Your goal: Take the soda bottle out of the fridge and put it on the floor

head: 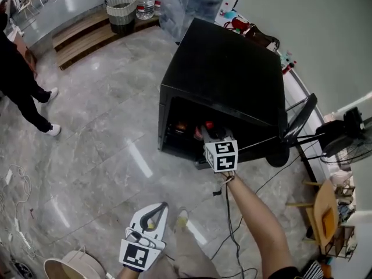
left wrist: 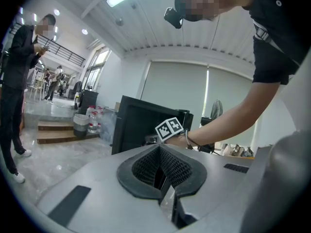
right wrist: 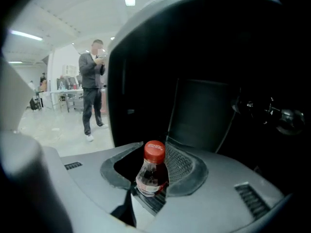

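A black mini fridge (head: 226,74) stands on the marble floor with its front open. My right gripper (head: 212,133) reaches into the opening, its marker cube (head: 221,154) just outside. In the right gripper view the soda bottle (right wrist: 152,171), dark with a red cap, stands upright between the pads, and the right gripper (right wrist: 153,165) is shut on it inside the dark fridge. A red cap (head: 208,125) shows at the opening in the head view. My left gripper (head: 156,209) hangs low near my body, away from the fridge. Its jaws (left wrist: 160,166) are shut with nothing between them.
The fridge door (head: 299,121) swings open to the right. A fan (head: 346,138) and a wooden stool (head: 325,214) stand beyond it. Cables (head: 232,225) trail on the floor below my right arm. A person (head: 23,92) stands at left. A basket (head: 121,10) sits by the steps.
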